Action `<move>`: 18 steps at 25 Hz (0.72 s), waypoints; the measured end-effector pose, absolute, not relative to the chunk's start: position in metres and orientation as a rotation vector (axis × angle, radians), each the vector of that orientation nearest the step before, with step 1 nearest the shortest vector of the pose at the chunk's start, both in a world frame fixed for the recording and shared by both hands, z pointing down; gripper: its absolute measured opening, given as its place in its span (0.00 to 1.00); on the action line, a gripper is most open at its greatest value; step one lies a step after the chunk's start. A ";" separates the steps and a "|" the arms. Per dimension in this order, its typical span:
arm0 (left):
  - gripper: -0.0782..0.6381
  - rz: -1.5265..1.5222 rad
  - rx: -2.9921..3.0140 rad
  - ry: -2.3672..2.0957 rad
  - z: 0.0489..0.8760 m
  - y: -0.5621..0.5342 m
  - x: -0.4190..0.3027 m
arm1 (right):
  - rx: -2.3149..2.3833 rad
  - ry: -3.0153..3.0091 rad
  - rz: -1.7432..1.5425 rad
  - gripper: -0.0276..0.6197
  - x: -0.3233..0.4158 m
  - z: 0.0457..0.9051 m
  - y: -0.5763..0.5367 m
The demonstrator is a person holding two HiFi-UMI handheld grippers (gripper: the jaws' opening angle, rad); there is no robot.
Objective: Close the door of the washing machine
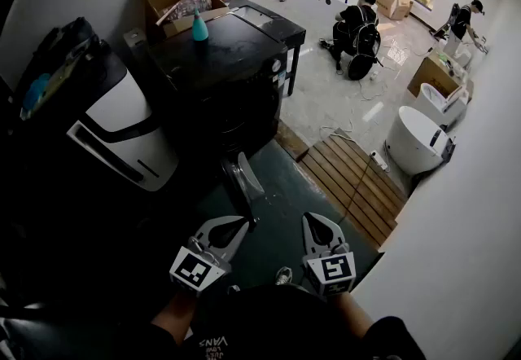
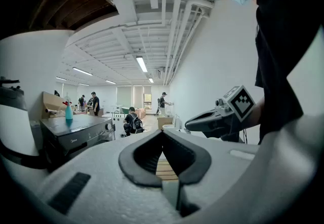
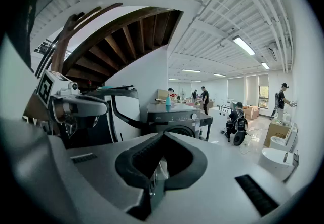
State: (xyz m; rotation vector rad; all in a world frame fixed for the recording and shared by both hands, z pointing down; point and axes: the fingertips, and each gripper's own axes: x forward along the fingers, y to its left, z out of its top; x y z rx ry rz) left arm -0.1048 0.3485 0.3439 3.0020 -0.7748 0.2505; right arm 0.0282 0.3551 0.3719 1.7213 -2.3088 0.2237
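Holding left hand-held gripper (image 1: 238, 226) and right hand-held gripper (image 1: 316, 221) pressed together, empty, near open door (image 1: 243, 177); probably stiff, swinging lightly, so pushing free edge.

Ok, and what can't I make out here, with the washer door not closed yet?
1. Drum opening of the washing machine: head view, front lost in shadow, seen from steeply above.
2. How far the door stands open: head view, seen edge-on.
3. Machine's lower front: hidden behind the left hand-held gripper in its view, and behind the right hand-held gripper in its view.
4. Print on the blue bottle: too small everywhere.
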 end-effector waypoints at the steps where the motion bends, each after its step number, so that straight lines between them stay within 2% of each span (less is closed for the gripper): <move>1: 0.12 0.249 2.995 -0.781 0.345 0.349 -0.107 | 1.722 -2.308 0.226 0.04 0.027 0.372 0.356; 12: 0.13 0.239 2.947 -0.876 0.352 0.343 -0.121 | 1.709 -2.377 0.292 0.04 0.019 0.379 0.356; 13: 0.18 0.239 2.937 -0.884 0.355 0.341 -0.121 | 1.704 -2.385 0.286 0.04 0.020 0.380 0.355; 15: 0.36 0.241 2.906 -0.904 0.362 0.336 -0.119 | 1.684 -2.408 0.280 0.08 0.022 0.382 0.351; 18: 0.44 0.234 2.847 -0.982 0.374 0.324 -0.122 | 1.653 -2.436 0.291 0.17 0.029 0.388 0.343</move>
